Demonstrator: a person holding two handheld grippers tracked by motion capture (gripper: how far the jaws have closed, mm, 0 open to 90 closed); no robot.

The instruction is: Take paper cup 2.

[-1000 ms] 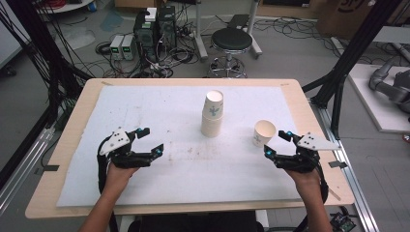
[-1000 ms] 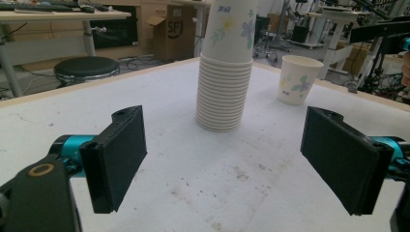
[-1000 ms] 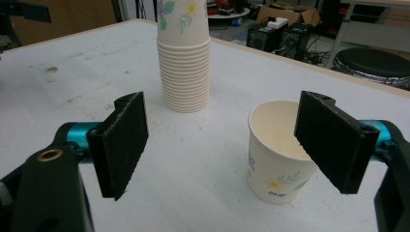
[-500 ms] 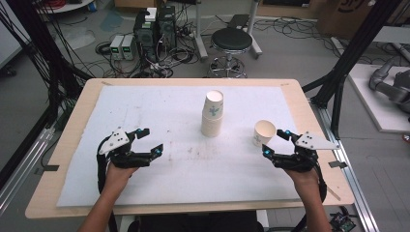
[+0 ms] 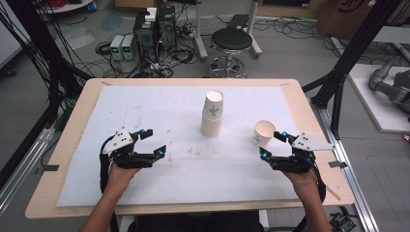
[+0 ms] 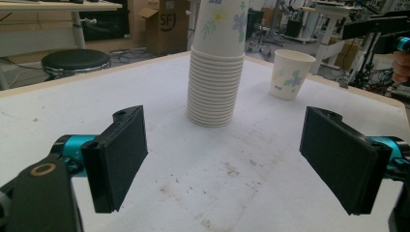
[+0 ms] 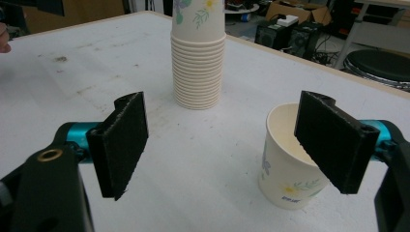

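A stack of upturned paper cups (image 5: 213, 114) with a flower print stands near the middle of the white mat (image 5: 183, 121); it also shows as the stack (image 6: 217, 63) and the stack (image 7: 198, 58). A single upright paper cup (image 5: 263, 133) stands to its right, seen as the cup (image 6: 291, 74) and the cup (image 7: 290, 164). My left gripper (image 5: 153, 143) hovers open at the left front, aimed toward the stack, nothing between its jaws. My right gripper (image 5: 273, 144) is open just in front of the single cup, whose rim sits behind its right jaw.
The wooden table (image 5: 67, 140) edges frame the mat. Beyond the far edge are a black stool (image 5: 232, 41), computer boxes and cables (image 5: 154, 29). Dark frame posts (image 5: 348, 63) stand at both sides. Bare mat lies between the two grippers.
Both hands have stayed nearly still. The right gripper has edged slightly left toward the single cup; the cups have not moved.
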